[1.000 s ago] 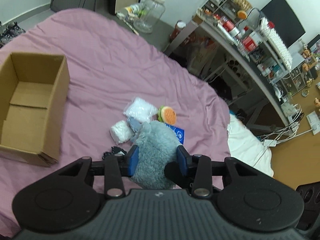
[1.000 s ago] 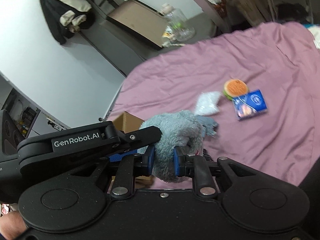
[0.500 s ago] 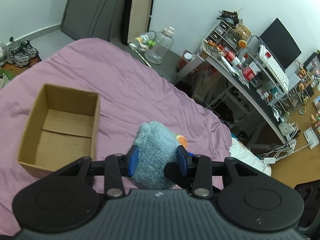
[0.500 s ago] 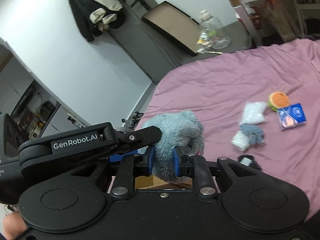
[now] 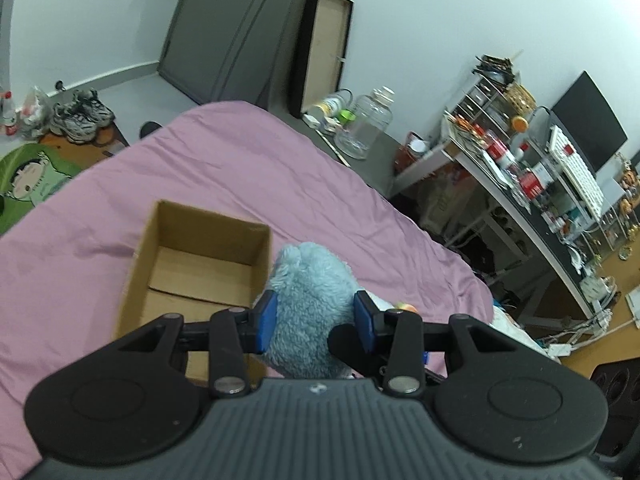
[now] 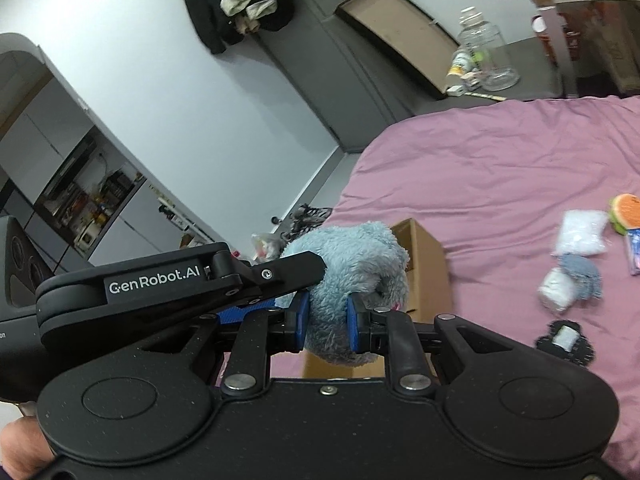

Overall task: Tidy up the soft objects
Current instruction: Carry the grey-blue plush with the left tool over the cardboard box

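Observation:
A fluffy blue-grey plush toy (image 5: 310, 300) is held in the air by both grippers. My left gripper (image 5: 316, 318) is shut on it, and my right gripper (image 6: 328, 322) is shut on it too (image 6: 352, 268). An open empty cardboard box (image 5: 196, 264) sits on the pink bed just left of the plush; in the right wrist view it (image 6: 426, 264) shows behind the plush. On the bed at the right lie a white pouch (image 6: 580, 232), a burger-like toy (image 6: 626, 208), a white and blue-grey bundle (image 6: 568, 284) and a black and white piece (image 6: 566, 338).
The pink bed (image 5: 240, 168) fills the middle. A cluttered desk with shelves (image 5: 520, 168) stands at the right, a glass jar (image 5: 366, 128) beyond the bed. Shoes (image 5: 80, 116) lie on the floor at the left. A blue packet (image 6: 634, 250) lies at the right edge.
Both grippers have carried the plush up and left, away from the other soft items; the cardboard box now lies right beside it.

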Demonstrator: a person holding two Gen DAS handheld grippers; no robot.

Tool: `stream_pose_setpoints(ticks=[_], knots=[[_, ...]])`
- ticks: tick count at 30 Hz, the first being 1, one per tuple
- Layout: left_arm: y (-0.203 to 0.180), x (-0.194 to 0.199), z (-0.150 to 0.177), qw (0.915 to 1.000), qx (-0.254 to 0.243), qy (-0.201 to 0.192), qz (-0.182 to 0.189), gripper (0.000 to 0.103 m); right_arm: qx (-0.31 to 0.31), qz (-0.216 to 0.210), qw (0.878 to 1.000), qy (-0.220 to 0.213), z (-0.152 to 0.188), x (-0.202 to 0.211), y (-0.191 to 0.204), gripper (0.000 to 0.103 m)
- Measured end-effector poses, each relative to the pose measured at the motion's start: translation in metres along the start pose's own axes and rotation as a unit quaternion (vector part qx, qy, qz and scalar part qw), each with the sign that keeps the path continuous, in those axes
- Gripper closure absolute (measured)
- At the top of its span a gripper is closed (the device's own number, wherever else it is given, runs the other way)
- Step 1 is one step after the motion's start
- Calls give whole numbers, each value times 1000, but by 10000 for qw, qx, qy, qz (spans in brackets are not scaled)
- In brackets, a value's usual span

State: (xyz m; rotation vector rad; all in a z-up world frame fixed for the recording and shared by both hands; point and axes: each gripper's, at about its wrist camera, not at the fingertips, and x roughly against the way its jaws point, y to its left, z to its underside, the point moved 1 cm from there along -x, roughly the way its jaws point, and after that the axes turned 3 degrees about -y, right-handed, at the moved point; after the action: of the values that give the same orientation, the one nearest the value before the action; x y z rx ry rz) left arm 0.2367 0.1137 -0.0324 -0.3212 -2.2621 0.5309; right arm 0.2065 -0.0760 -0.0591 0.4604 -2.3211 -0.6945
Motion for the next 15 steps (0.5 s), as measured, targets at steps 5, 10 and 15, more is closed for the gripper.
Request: stream_pose_setpoints(ticks=[5,10,15], knots=[[19,-5,-10,9998,107,-17,-159,63,40,-60,9998,183,-2,-26,6,83],[40,-19,-18,9994,210,37,-288,63,65,-52,9993,371,-2,-51,8,83],[62,-37,-25,9987,376,153,-317,62,38,-17,9987,517,0,-72,9,83]])
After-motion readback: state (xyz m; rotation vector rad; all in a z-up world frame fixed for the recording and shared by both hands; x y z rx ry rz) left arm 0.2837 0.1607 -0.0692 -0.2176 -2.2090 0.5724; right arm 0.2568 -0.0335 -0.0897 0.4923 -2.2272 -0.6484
